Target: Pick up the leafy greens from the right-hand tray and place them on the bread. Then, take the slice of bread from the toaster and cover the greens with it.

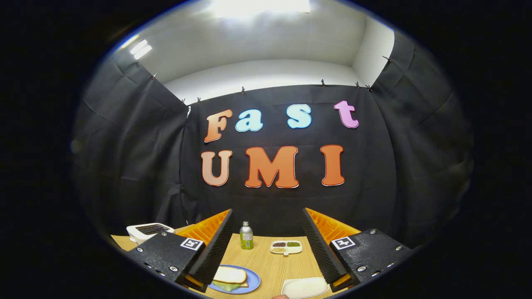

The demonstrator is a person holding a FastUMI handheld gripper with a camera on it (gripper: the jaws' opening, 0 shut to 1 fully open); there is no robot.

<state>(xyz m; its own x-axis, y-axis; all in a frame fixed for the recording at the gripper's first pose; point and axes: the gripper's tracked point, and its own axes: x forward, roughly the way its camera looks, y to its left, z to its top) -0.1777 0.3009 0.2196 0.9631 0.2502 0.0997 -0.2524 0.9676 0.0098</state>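
Note:
My gripper [268, 245] is held high above the wooden table [266, 265], its fingers wide open with nothing between them. Below the left finger sits a blue plate [253, 283] with a slice of bread [230, 275] lying on top of green leaves [226, 285] that peek out under it. A white toaster [145, 231] stands at the far left, beyond the left finger; its slots look dark. Near the right finger lies a white tray [304, 287], and I see nothing on it.
A small metal bottle with a green label [246, 235] stands at the back of the table between the fingers. Beside it is a white divided dish [286, 247] with small portions of seeds or spices. Black cloth walls close the booth behind.

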